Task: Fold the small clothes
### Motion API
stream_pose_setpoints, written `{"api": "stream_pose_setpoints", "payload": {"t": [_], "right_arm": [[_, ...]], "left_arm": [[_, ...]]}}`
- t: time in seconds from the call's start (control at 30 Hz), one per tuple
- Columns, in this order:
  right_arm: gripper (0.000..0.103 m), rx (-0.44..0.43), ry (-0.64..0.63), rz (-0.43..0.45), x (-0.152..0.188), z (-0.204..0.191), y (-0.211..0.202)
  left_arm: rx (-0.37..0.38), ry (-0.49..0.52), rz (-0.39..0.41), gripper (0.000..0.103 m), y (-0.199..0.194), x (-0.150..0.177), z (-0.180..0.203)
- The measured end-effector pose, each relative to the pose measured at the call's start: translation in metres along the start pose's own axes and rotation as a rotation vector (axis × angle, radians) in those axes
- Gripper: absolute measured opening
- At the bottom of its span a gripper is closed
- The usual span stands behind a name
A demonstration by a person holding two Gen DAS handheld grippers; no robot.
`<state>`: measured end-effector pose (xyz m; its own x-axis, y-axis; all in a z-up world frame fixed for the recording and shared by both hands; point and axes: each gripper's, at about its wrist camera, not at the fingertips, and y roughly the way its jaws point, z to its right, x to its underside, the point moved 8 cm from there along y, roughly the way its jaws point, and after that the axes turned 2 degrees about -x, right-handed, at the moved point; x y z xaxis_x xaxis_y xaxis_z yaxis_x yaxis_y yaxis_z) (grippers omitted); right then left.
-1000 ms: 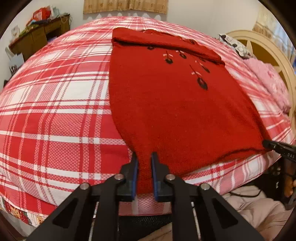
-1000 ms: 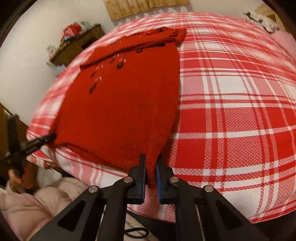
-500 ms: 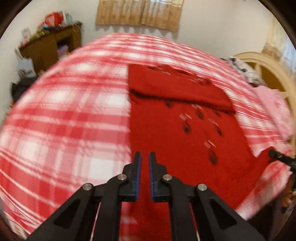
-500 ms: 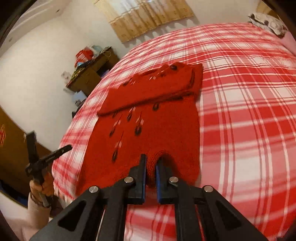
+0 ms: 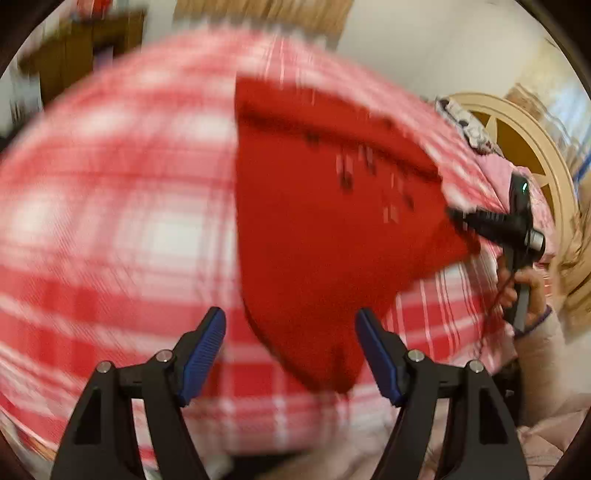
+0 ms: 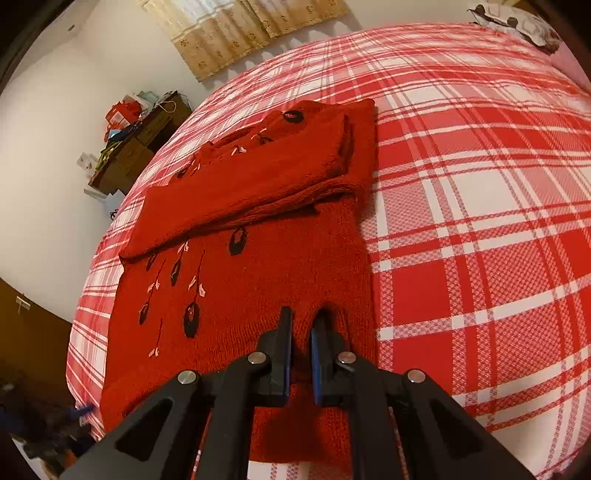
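Red sweater (image 6: 258, 288) pinched in right tool (image 6: 300, 325); left tool (image 5: 290, 332) spread w/ nothing gripped.

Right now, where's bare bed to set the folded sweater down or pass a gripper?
Free: the plaid bedspread right of the red sweater, out to the pillow. Also plaid to the sweater's left, though that view is blurred. Crowded: the sweater's near hem, where the right gripper pinches it and the left gripper hangs open. The desk is cluttered.

Home bedroom, plaid-covered bed (image 6: 480, 184), curtain (image 6: 240, 33), cluttered wooden dresser (image 6: 144, 140)
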<state>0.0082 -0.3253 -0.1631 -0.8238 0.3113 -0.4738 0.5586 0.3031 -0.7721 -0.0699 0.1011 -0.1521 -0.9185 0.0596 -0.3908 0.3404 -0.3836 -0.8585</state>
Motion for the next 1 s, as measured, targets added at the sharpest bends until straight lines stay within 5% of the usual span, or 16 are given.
{"api": "stream_pose_setpoints", "payload": {"t": [0.1,0.23,0.27,0.33,0.6,0.77,1.0], "right_arm": [[0.008,0.0,-0.001,-0.004,0.002,0.001,0.0],[0.008,-0.003,0.007,-0.002,0.003,0.003,0.0],[0.008,-0.003,0.01,-0.002,0.003,0.003,0.0],[0.008,0.0,0.006,-0.004,0.003,0.003,0.0],[0.008,0.012,-0.012,-0.024,0.002,0.003,0.001],[0.008,-0.009,0.014,-0.013,0.001,0.005,0.003],[0.008,-0.015,0.036,-0.009,0.002,0.007,0.004]], "left_arm": [[0.109,-0.1,-0.106,0.069,0.02,0.02,0.007],[0.111,-0.126,-0.082,0.068,0.021,0.014,0.01],[0.116,-0.143,-0.078,0.056,0.021,0.011,0.008],[0.121,-0.155,-0.09,0.008,0.023,0.011,0.007],[0.112,-0.08,-0.083,0.006,0.005,-0.019,0.028],[0.067,-0.078,-0.017,0.006,-0.005,-0.092,0.018],[-0.095,-0.017,0.027,0.012,0.045,-0.176,0.006]]}}
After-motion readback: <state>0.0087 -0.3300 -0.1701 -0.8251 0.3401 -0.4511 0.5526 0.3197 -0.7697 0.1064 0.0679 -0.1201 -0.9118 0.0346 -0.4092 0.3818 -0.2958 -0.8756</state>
